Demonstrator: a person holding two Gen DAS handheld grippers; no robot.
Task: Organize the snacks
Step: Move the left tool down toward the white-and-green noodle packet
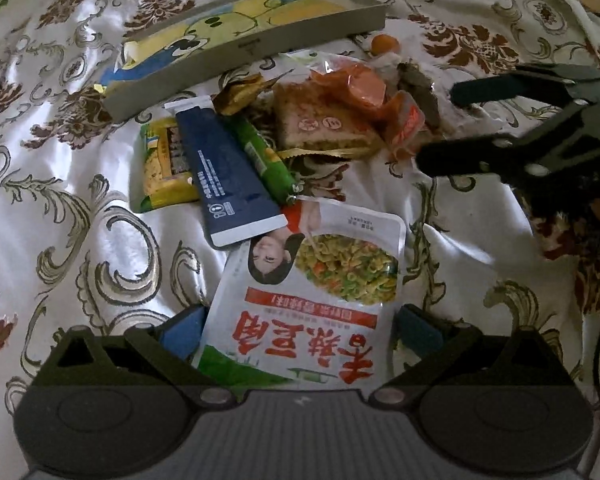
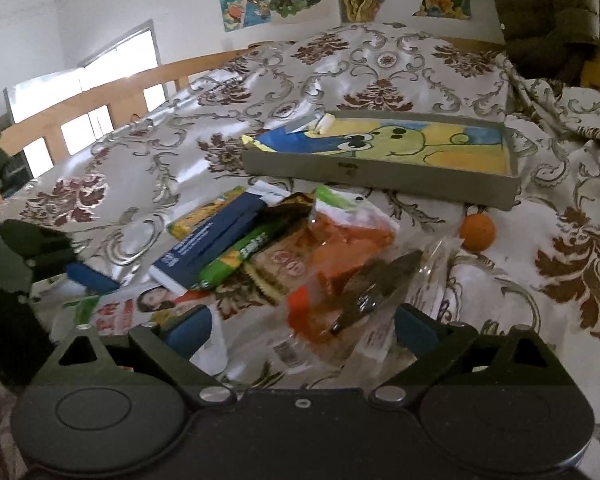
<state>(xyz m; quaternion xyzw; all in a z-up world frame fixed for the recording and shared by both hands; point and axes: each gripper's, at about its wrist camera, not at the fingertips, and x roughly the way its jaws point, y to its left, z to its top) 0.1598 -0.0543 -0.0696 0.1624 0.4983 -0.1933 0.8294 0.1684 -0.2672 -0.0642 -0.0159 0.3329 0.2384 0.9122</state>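
Two tools, both open: left tool [image 1: 300, 330] straddling the white noodle pouch [image 1: 312, 284], right tool [image 2: 302, 328] over the clear-wrapped orange snacks [image 2: 340, 264]. Snack pile heaped on the bedspread [image 1: 60, 200] just in front of the grey tray [image 2: 380, 168]; small orange ball [image 2: 477, 231] beside the tray's near wall.

Each tool, left tool [image 1: 300, 328] and right tool [image 2: 302, 326], has a matte black body, round side discs, silver screws on angled linkages, and blue-padded fingers [image 1: 184, 330].
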